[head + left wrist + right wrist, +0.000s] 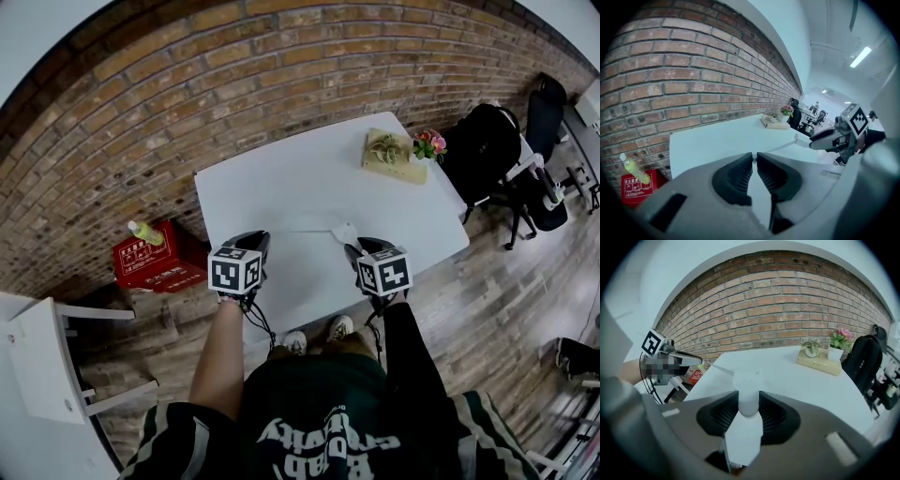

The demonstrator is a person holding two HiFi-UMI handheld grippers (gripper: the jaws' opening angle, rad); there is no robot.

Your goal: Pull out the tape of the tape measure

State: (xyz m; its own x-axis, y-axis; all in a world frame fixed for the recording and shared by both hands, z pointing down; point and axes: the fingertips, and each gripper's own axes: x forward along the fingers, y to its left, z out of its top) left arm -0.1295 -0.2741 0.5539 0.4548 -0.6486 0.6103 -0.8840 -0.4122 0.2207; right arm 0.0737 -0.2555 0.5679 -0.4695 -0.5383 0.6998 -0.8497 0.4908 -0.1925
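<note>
My right gripper (749, 403) is shut on a white tape measure (747, 383), whose round case stands upright between the pads. A thin tape (723, 370) runs from the case leftward to my left gripper (689, 361). In the left gripper view the jaws of my left gripper (754, 157) are nearly together, pinching the tape's end. From there the tape (780, 146) stretches over to the right gripper (824, 138). From the head view both grippers hover over the near edge of the white table (281, 183), the left gripper (257, 242) and right gripper (356, 251) apart, with the case (345, 232) between them.
A wooden board (394, 156) with a small plant and a pot of pink flowers (429, 145) sits at the table's far right corner. Black chairs (487, 150) stand to the right. A red box (157, 262) with a bottle lies on the floor at left, near a white chair (47, 366). A brick wall rises behind.
</note>
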